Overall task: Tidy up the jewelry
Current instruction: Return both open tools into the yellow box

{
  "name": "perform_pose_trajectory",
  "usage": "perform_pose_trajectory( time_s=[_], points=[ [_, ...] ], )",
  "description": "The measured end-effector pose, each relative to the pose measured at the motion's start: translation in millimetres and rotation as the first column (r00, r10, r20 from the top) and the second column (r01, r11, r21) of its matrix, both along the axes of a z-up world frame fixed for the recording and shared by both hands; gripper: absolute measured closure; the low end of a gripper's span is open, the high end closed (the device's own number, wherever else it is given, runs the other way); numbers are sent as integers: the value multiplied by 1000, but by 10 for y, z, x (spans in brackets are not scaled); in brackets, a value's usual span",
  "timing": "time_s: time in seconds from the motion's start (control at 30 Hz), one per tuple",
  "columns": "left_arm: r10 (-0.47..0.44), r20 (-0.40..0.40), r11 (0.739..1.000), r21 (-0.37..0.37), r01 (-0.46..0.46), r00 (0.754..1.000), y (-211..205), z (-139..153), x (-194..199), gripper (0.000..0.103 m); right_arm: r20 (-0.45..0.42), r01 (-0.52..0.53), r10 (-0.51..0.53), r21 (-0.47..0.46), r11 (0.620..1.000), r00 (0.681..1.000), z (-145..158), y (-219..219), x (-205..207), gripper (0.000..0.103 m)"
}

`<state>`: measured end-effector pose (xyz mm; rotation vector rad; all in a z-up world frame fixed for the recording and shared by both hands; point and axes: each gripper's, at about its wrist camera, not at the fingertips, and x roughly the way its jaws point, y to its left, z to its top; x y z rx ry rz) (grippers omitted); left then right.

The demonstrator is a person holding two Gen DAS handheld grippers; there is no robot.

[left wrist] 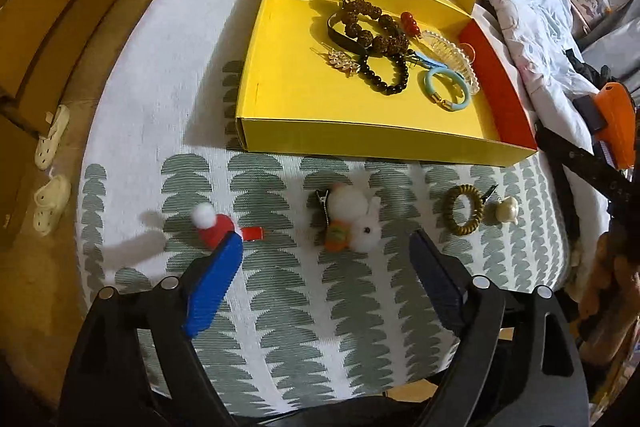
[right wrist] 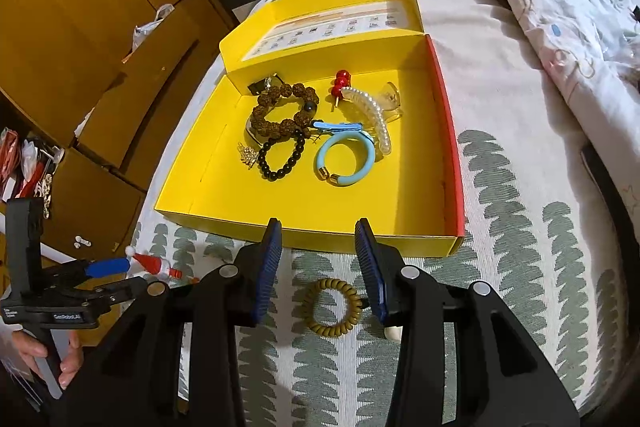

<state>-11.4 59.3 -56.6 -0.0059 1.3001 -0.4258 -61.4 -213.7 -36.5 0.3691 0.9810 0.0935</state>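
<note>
With both claws spread, the right claw (right wrist: 318, 269) straddles the coil hair tie (right wrist: 331, 307) on the bed just in front of the yellow box (right wrist: 372, 235), so closing could wrongly snag the cream clip (right wrist: 393, 332) touching its right finger.

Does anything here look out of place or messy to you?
Four pieces lie outside the yellow box on the bedspread: a Santa-hat clip, a bunny clip, a coil hair tie and a pearl clip. Nothing looks broken.
</note>
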Motion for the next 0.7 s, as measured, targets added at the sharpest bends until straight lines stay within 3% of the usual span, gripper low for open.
perform_pose_trajectory(
  time_s=[0.37, 0.57, 0.7],
  points=[
    [27, 81, 999, -48, -23, 996, -65, 233, 213, 19, 38, 16, -17, 30, 999, 999, -36, -47, 199, 61],
    [4, 93, 999, -38, -1, 996, -337, 210, 520, 19, -2, 9, -9, 28, 1000, 1000, -203, -14, 492, 61],
    [0, 82, 1000, 8, 0, 997, -516, 93, 737, 19, -59, 22, -19, 37, 999, 998, -360, -37, 679, 61]
  ],
)
